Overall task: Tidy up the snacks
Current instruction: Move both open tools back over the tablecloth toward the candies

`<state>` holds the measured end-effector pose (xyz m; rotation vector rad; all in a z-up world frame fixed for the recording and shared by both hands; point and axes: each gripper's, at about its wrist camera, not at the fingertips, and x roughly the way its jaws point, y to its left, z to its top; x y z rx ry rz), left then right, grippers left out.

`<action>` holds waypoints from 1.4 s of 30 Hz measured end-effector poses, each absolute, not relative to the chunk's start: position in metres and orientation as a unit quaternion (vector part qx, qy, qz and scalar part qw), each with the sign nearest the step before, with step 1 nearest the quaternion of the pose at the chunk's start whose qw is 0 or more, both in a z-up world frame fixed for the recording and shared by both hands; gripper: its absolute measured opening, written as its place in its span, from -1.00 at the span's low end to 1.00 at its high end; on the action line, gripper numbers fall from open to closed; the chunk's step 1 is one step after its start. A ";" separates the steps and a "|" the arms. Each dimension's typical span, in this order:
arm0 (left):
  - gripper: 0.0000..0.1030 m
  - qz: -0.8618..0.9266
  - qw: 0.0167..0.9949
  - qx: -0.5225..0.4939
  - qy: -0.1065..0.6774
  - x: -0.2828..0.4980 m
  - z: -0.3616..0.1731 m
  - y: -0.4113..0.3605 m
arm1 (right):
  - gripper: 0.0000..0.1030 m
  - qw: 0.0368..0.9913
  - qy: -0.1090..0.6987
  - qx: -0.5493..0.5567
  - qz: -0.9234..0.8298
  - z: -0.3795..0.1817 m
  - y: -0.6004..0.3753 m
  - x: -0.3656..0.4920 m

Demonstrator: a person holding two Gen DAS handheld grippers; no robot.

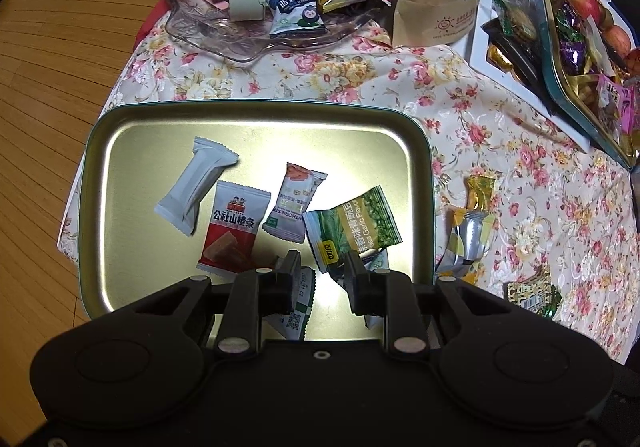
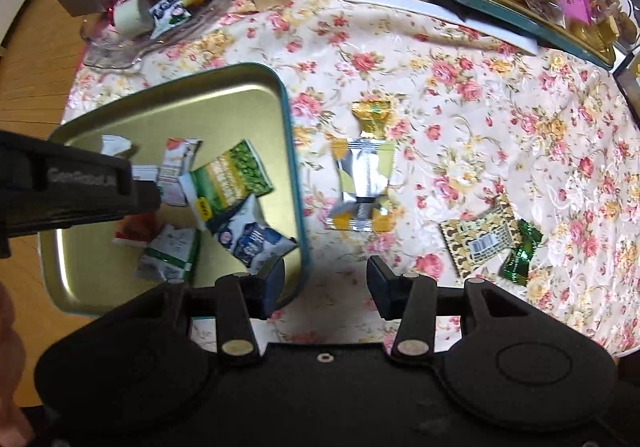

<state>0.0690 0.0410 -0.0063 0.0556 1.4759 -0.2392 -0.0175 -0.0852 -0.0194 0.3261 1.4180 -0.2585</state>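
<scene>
Snacks (image 1: 352, 225) lie ahead of left gripper's (image 1: 320, 267) parted jaws.

A home living space: a worktop under a rose-patterned floral cloth (image 1: 460, 115), warm wooden plank flooring (image 1: 48, 87), a clear glass snack dish (image 1: 224, 35).

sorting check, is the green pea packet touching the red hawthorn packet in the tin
Apart. The left wrist view shows bare gold tin floor between the green pea packet and the red hawthorn packet in the tin.
</scene>
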 end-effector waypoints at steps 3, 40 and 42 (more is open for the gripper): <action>-0.35 -0.112 0.732 0.028 0.671 0.068 -0.006 0.038 | -0.07 0.735 0.650 0.149 -0.124 -0.023 -0.091 -0.018; -0.35 -0.164 0.716 0.098 0.671 0.038 -0.019 -0.060 | -0.08 0.659 0.633 0.330 -0.238 -0.032 -0.267 -0.099; -0.35 -0.174 0.714 0.099 0.671 0.033 -0.021 -0.070 | -0.08 0.658 0.626 0.343 -0.240 -0.028 -0.274 -0.105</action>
